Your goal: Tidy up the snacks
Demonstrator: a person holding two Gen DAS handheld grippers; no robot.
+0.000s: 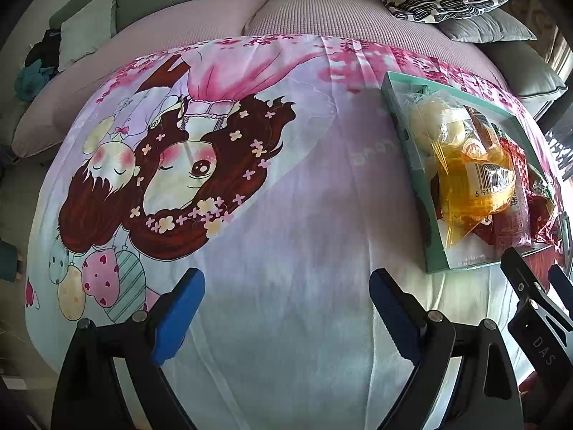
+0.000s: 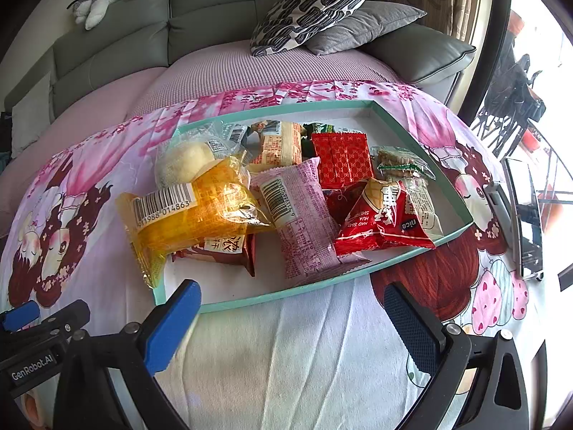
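A shallow teal-rimmed box [image 2: 286, 295] sits on a cartoon-print cloth and holds several snack packs: an orange pack with a barcode [image 2: 193, 220], a pink pack [image 2: 304, 222], a red patterned pack [image 2: 342, 159], a red-and-white pack [image 2: 379, 218] and a pale round bun [image 2: 184, 161]. In the left wrist view the box [image 1: 408, 165] lies at the right, with the orange pack [image 1: 472, 182] on top. My left gripper [image 1: 286, 317] is open and empty over bare cloth. My right gripper [image 2: 293, 326] is open and empty just in front of the box's near rim.
The cloth [image 1: 272, 243] covers a table in front of a grey-green sofa [image 2: 215, 10] with a pink cover and patterned cushions [image 2: 315, 7]. A phone on a stand [image 2: 524, 211] is at the right edge. The right gripper's body [image 1: 537, 308] shows beside the box.
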